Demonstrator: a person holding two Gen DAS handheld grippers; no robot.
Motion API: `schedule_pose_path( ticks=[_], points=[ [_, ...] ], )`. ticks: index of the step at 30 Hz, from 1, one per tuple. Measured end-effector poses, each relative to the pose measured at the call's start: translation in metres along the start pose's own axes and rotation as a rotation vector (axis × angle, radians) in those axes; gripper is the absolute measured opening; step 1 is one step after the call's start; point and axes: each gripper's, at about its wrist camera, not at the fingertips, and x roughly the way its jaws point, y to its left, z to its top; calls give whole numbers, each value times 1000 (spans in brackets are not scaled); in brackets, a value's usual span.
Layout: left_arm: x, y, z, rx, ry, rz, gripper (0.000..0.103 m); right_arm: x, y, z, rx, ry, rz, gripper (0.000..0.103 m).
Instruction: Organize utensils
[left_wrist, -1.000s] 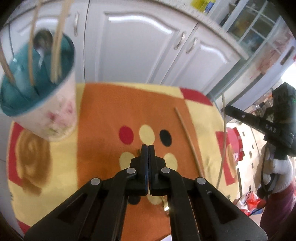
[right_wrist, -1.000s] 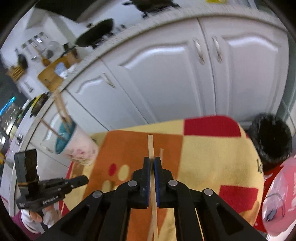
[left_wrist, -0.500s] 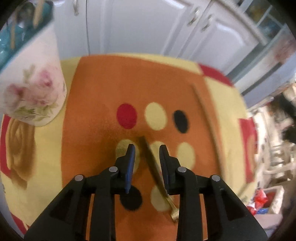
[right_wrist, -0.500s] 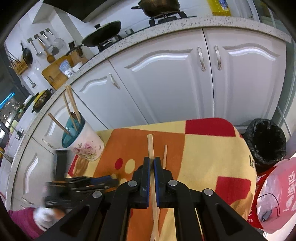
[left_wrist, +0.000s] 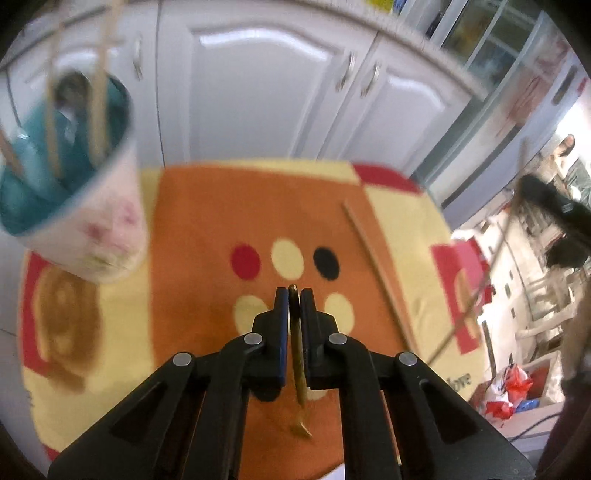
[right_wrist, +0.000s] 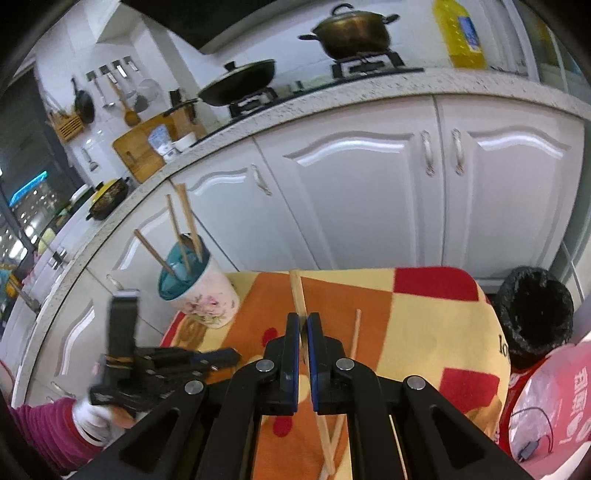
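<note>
My left gripper (left_wrist: 294, 295) is shut on a thin gold utensil (left_wrist: 297, 362) and holds it above the orange and yellow cloth (left_wrist: 207, 221). The floral holder cup (left_wrist: 92, 221) with a teal inside stands at the left and holds several chopsticks. One chopstick (left_wrist: 373, 266) lies on the cloth to the right. My right gripper (right_wrist: 303, 321) is shut on a wooden chopstick (right_wrist: 297, 291), raised over the cloth. The cup (right_wrist: 201, 291) sits to its left, and the loose chopstick (right_wrist: 355, 338) lies just right of it. The left gripper (right_wrist: 218, 358) shows low at the left.
White cabinet doors (right_wrist: 369, 192) stand behind the table. A black-lined bin (right_wrist: 532, 310) sits at the right by the table edge. A pink bag (right_wrist: 554, 406) hangs at the lower right. Pots stand on the stove (right_wrist: 354, 33) above.
My left gripper opened over the gold utensil, closed on it and lifted it off the cloth. My right gripper has risen with its chopstick.
</note>
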Motion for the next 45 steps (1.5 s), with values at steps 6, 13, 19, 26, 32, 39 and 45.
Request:
schedule_pose_path(
  ticks=[6,13,19,26,32,39,45],
  points=[
    [-47,20,1,-30,-82,-13,4,2,19,6,-39,-9,13,3],
    [-65,35,-1,-60,-135,-13,3,66,10,-8,-53,143,-58,13],
    [-67,36,3,-73,-143,-17,3,152,-7,-15,-38,273,-78,28],
    [-76,47,5,-102,-141,-20,3,232,-7,-17,-119,409,-123,22],
    [-96,56,11,-136,-176,-33,3,205,-1,-6,-131,378,-95,5],
    [-163,72,35,-118,-326,35,3,99,24,41,-107,157,49,5],
    [-195,93,53,-121,-400,127,3,43,79,89,-166,-21,153,5]
  ],
)
